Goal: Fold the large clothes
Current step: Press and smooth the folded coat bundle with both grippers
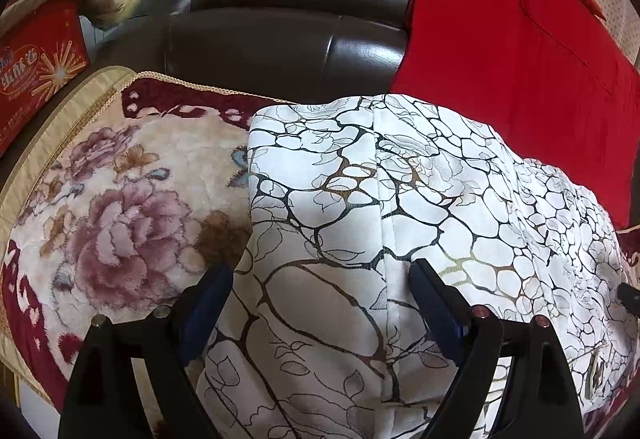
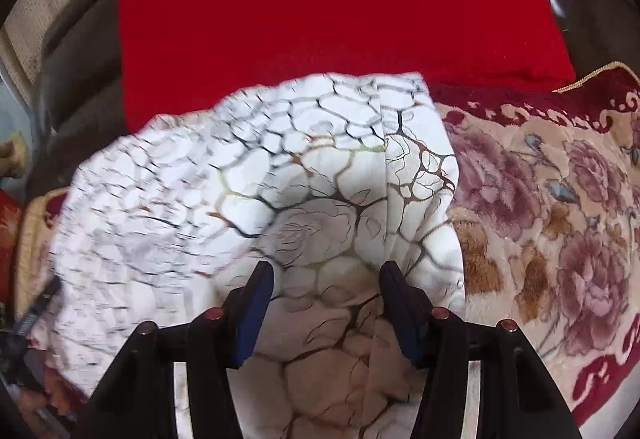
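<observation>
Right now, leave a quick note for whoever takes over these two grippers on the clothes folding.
Left gripper: open wide, above the white patterned garment, gripping nothing.
Right gripper: open, jaws apart over the same garment, nothing pinched.
Garment lies in a folded bundle on the floral blanket; a red cloth lies behind it against the dark sofa.
Done: at least one fold.
Left: probably further folds, then tidying edges.

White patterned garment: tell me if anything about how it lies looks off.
The white patterned garment lies folded on the floral blanket, but its far edge overlaps the red cloth and its side edges slant, so the fold looks askew. No tears or spills show. Both grippers are open above it.
</observation>
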`<state>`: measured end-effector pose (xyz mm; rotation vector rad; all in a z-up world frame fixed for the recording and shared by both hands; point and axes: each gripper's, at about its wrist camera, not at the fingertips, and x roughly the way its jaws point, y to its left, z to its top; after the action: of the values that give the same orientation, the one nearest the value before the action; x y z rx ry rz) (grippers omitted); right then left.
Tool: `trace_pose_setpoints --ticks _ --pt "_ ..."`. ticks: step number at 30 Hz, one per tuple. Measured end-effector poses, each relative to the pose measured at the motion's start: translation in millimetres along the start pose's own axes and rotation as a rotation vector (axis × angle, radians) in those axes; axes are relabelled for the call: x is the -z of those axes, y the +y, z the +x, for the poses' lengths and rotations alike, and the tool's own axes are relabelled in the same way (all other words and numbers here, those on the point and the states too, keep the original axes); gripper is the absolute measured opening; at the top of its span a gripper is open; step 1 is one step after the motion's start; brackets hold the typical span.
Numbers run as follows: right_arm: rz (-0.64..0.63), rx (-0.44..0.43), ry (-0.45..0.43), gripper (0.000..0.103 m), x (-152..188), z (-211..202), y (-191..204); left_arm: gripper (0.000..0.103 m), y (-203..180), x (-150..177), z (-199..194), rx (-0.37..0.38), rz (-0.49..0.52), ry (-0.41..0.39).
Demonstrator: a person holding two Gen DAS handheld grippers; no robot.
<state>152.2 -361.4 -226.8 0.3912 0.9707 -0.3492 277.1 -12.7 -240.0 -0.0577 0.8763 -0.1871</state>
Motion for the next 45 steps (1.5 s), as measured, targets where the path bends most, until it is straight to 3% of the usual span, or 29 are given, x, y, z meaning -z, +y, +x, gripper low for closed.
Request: trace_pose_setpoints --ticks 4,11,20,26,30,34,36,40,45 --pt "0.001 -0.094 -0.013 0.059 5.9 -29.7 9.4 0.09 -4.0 -0.7 -1.1 -0.02 0.018 -0.011" --pt "-0.071 -0.264 0.004 0.059 40.7 -47.2 55.2 0.09 -12.9 2.1 -10.9 -0.063 0.082 -0.049" --pt "-0.113 -0.205 0.077 0.052 76.2 -2.2 59.0 0.09 -26.4 16.8 -30.6 -0.111 0.204 -0.112" --pt "-0.079 -0.24 -0.015 0.052 56.3 -25.0 51.4 0.09 -38.9 20.8 -27.8 -0.126 0.248 -0.112" --pt "-0.047 -0.139 -0.105 0.052 34.6 -25.0 40.7 0.09 -45.9 20.1 -24.7 -0.127 0.262 -0.11" --pt "0.013 -0.087 -0.045 0.052 24.7 5.4 18.7 0.09 -50.0 19.4 -21.3 -0.128 0.267 -0.106" --pt "0.028 -0.095 -0.006 0.052 23.6 17.9 13.3 0.09 -51.0 18.6 -19.3 -0.124 0.259 -0.1" --pt "-0.011 -0.091 -0.018 0.054 19.8 17.1 17.8 0.09 -55.0 17.4 -14.2 -0.124 0.246 -0.084" --pt "0.05 -0.163 -0.019 0.054 15.6 13.0 5.6 0.09 -60.5 17.6 -13.7 -0.136 0.252 -0.093"
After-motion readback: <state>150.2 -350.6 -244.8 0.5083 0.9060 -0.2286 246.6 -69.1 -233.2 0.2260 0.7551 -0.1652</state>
